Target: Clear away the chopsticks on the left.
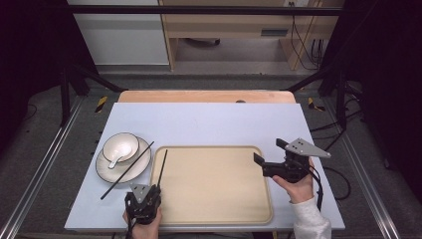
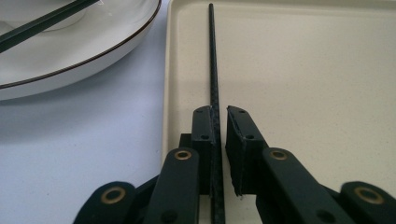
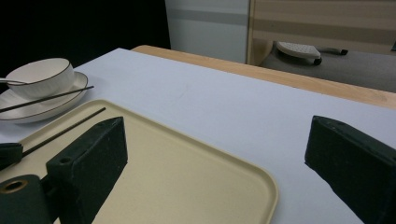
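Note:
A black chopstick (image 1: pixel 161 167) lies along the left edge of the beige tray (image 1: pixel 214 199), its near end between the jaws of my left gripper (image 1: pixel 148 191). In the left gripper view the chopstick (image 2: pixel 212 56) rests against the left pad, with a narrow gap to the right pad, so my left gripper (image 2: pixel 221 114) stands slightly open around it. A second chopstick (image 1: pixel 127 172) leans across the white plate (image 1: pixel 107 173) that carries a bowl (image 1: pixel 121 144) and a spoon (image 1: pixel 114 162). My right gripper (image 1: pixel 269 151) hovers open and empty over the tray's right edge, seen wide apart (image 3: pixel 215 154).
The tray (image 3: pixel 187 177) sits on a pale blue mat over a wooden table. Plate (image 3: pixel 28 111) and bowl (image 3: pixel 39 74) stand just left of the tray. Dark frame posts rise at both sides, and the table's far edge is bare wood.

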Demonstrator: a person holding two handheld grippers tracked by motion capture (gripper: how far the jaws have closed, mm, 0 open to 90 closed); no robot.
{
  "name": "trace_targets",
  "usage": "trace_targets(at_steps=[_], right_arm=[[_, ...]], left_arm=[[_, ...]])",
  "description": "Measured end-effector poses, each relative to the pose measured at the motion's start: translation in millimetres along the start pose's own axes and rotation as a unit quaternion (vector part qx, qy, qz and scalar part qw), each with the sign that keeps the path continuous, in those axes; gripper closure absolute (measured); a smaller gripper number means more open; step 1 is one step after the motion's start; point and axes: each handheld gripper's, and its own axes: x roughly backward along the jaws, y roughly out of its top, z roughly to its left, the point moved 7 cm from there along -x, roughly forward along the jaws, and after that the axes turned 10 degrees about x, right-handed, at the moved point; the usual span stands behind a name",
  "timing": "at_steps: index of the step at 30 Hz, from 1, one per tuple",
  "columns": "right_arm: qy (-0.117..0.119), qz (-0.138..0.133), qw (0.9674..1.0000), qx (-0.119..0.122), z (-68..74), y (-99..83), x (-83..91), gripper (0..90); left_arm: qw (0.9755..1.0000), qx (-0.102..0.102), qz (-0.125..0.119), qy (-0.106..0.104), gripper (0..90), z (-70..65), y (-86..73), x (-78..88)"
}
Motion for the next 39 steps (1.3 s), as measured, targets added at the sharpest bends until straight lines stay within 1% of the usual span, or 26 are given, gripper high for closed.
trace_targets(at_steps=[6,7,10,11,12,14,15,16,17,18,19,20,21,22,23,24,26,27,28,29,30,33,34,36,38,39], right_arm=[[-0.002,-0.003,1.0,0.0,-1.1,0.5,0.7,6.0],[-0.003,-0.004,1.0,0.0,-1.6,0.7,1.1,5.9],[-0.003,-0.006,1.0,0.0,-3.3,0.7,2.6,6.0],[-0.003,-0.006,1.0,0.0,-3.3,0.7,2.6,6.0],[-0.003,-0.005,1.0,-0.001,-3.4,0.6,3.0,6.0],[-0.005,-0.006,1.0,-0.004,-3.8,0.9,3.7,6.0],[-0.005,-0.007,1.0,-0.005,-3.9,1.3,4.3,6.0],[-0.005,-0.007,1.0,-0.005,-3.9,1.3,4.3,6.0],[-0.005,-0.008,0.9999,-0.004,-4.0,1.8,4.6,6.0],[-0.005,-0.009,0.9999,-0.003,-4.0,2.0,4.9,6.0],[-0.005,-0.009,0.9999,-0.003,-4.0,2.0,4.9,6.0],[-0.005,-0.008,0.9999,-0.003,-3.9,2.0,5.1,6.0],[-0.005,-0.009,0.9999,-0.004,-3.9,2.0,5.2,6.0],[-0.004,-0.008,1.0,-0.004,-4.0,1.9,5.4,6.0],[-0.004,-0.007,0.9999,-0.008,-3.9,1.4,5.4,6.0],[-0.003,-0.008,0.9999,-0.006,-4.2,1.2,5.1,6.0],[-0.002,-0.007,0.9999,-0.007,-4.1,1.1,5.4,6.0],[0.0,-0.01,0.9999,-0.009,-3.5,2.3,6.3,6.0],[0.001,-0.012,0.9999,-0.009,-3.1,3.2,7.1,6.0],[0.001,-0.014,0.9999,-0.008,-3.0,4.2,8.2,6.0],[0.001,-0.014,0.9999,-0.008,-3.0,4.2,8.2,6.0],[-0.001,-0.019,0.9998,-0.008,-3.0,6.2,11.2,6.0],[-0.001,-0.02,0.9998,-0.008,-3.5,6.7,12.5,6.0],[-0.002,-0.019,0.9998,-0.007,-4.4,6.1,12.5,6.0],[-0.002,-0.018,0.9998,-0.009,-4.8,5.1,12.0,6.0],[-0.004,-0.017,0.9998,-0.008,-5.6,4.5,11.4,6.0]], left_arm=[[0.9999,-0.003,0.001,-0.013,75.9,-0.9,5.1,5.2],[0.9998,-0.002,-0.001,-0.018,74.9,-0.9,7.8,7.6],[0.9989,-0.003,-0.009,-0.046,70.2,-1.4,21.6,17.4],[0.9989,-0.003,-0.009,-0.046,68.4,-1.4,21.6,17.4],[0.9981,-0.01,-0.012,-0.06,68.4,-2.6,27.3,20.8],[0.997,-0.015,-0.02,-0.074,65.3,-3.3,34.5,25.4],[0.9964,-0.025,-0.023,-0.077,62.3,-3.5,40.7,28.5],[0.9964,-0.025,-0.023,-0.077,61.0,-3.5,40.7,28.5],[0.9954,-0.035,-0.022,-0.087,59.5,-4.1,45.8,29.9],[0.9948,-0.039,-0.018,-0.093,57.5,-4.4,47.6,30.0],[0.9948,-0.039,-0.018,-0.093,56.0,-4.4,47.6,30.0],[0.9941,-0.051,-0.011,-0.095,56.0,-3.7,49.5,30.4],[0.9922,-0.062,-0.007,-0.108,54.1,-4.5,51.9,31.7],[0.9915,-0.067,-0.005,-0.111,51.6,-4.0,53.3,32.5],[0.9894,-0.081,0.007,-0.121,48.4,-2.9,56.5,35.0],[0.9894,-0.081,0.007,-0.121,46.5,-2.9,56.5,35.0],[0.9865,-0.097,0.008,-0.132,44.2,-2.3,60.0,38.9],[0.9857,-0.104,0.011,-0.133,41.5,-1.0,61.5,40.9],[0.9842,-0.114,0.011,-0.135,40.5,2.0,64.4,44.1],[0.9832,-0.117,0.013,-0.139,38.9,3.4,65.1,45.4],[0.9832,-0.117,0.013,-0.139,37.6,3.4,65.1,45.4],[0.9775,-0.133,0.023,-0.162,34.7,7.0,63.5,47.4],[0.9759,-0.139,0.031,-0.165,31.9,12.0,62.1,46.1],[0.9743,-0.14,0.035,-0.173,29.9,16.1,62.0,44.7],[0.9734,-0.136,0.034,-0.181,29.0,18.1,62.7,44.0],[0.9734,-0.136,0.034,-0.181,28.3,18.1,62.7,44.0]])
